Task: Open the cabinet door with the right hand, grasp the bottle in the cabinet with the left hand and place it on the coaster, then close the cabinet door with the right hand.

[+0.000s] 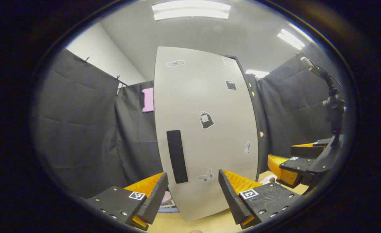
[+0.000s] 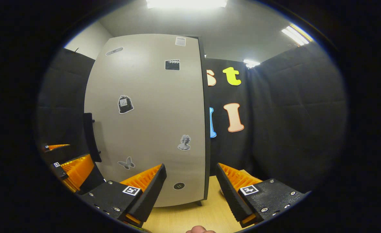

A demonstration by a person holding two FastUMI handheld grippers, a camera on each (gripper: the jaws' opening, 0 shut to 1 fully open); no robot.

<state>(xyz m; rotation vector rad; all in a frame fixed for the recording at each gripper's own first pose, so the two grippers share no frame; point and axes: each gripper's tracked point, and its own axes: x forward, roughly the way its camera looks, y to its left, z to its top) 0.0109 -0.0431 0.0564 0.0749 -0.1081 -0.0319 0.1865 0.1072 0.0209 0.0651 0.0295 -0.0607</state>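
1. On the pale wooden tabletop [image 2: 180,216], straight ahead of both grippers, stands the cabinet, its grey cabinet door [image 1: 203,129] closed and upright; the bottle and the coaster cannot be made out.
2. A black vertical handle [image 1: 177,156] sits low on the door's left side in the left gripper view; in the right gripper view the same handle juts from the door's left edge.
3. Stickers dot the door: a black bag sticker [image 1: 206,120] near the middle, a butterfly sticker [image 1: 205,176] low down, a clapperboard sticker [image 2: 172,64] near the top and a bust sticker [image 2: 184,142] toward the right edge.
4. The left gripper [image 1: 193,191] is released, its fingers spread wide with nothing between them, facing the lower part of the door near the handle and apart from it.
5. The right gripper [image 2: 190,186] is likewise spread and empty, pointing at the door's right edge; in the left gripper view it shows at the right, beside the cabinet.
6. A camera stand [image 1: 333,106] rises at the right of the left gripper view.
7. Black cloth walls surround the cabinet, with ceiling lights [image 1: 190,11] above.
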